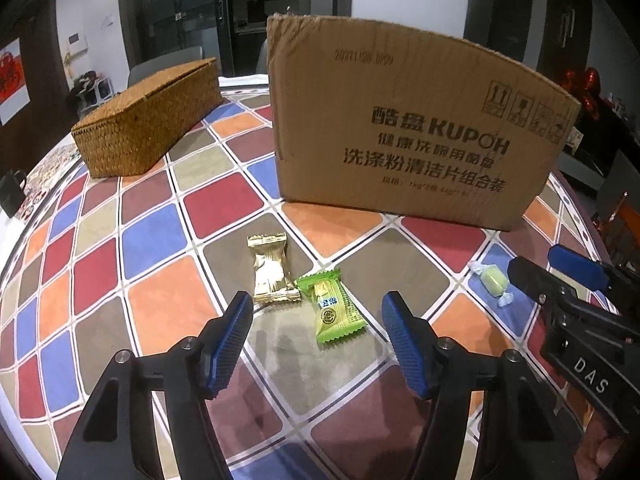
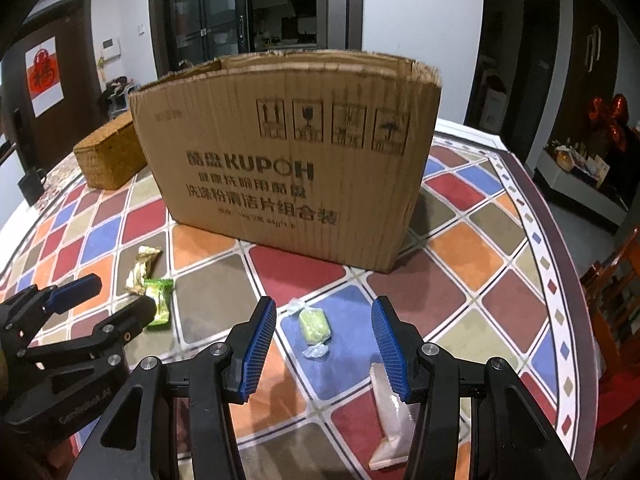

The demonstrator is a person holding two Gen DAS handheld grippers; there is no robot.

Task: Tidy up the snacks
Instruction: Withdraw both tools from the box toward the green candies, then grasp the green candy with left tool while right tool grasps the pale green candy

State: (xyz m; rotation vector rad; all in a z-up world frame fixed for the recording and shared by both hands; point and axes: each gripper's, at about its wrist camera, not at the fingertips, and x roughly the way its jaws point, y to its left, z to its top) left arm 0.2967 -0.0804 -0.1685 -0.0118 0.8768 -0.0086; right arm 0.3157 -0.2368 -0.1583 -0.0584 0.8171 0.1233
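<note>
Right wrist view: both tongs (image 2: 324,342) gape, released, over the centre-frame candy (image 2: 314,326), probably light, crinkly and slippery; pinch its firm green middle, not the twisted ends.

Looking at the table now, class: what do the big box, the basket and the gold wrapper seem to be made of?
Box: brown corrugated cardboard, matte; fluted, torn top edge.
Basket: woven straw or rattan, probably; its weave shows.
Gold wrapper: shiny metallic foil or film, crinkled, crimped ends.
</note>
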